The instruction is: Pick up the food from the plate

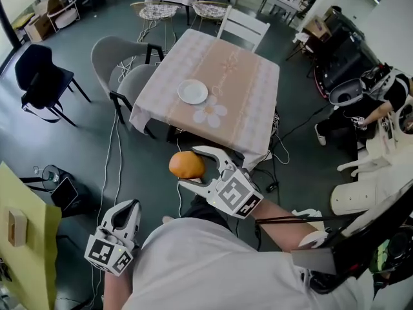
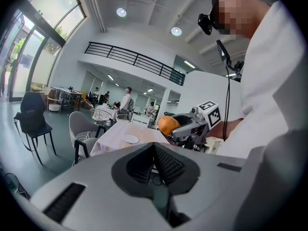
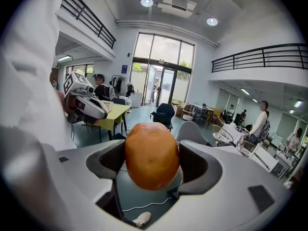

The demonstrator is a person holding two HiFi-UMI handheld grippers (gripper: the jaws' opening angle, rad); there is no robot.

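A round orange-brown piece of food (image 1: 187,165) is clamped in my right gripper (image 1: 195,167), held in the air in front of the person's chest, away from the table. It fills the space between the jaws in the right gripper view, food (image 3: 152,155). The white plate (image 1: 193,92) lies bare on the pink-clothed table (image 1: 245,102). My left gripper (image 1: 124,216) hangs low at the left, jaws shut with nothing in them (image 2: 154,165). From the left gripper view I see the food (image 2: 168,125) and the plate (image 2: 130,139).
Grey chairs (image 1: 119,63) stand at the table's left, a white chair (image 1: 243,26) at its far side. A black chair (image 1: 40,77) sits far left. Cables (image 1: 113,154) trail on the floor. A yellow-green table (image 1: 26,250) is at the lower left.
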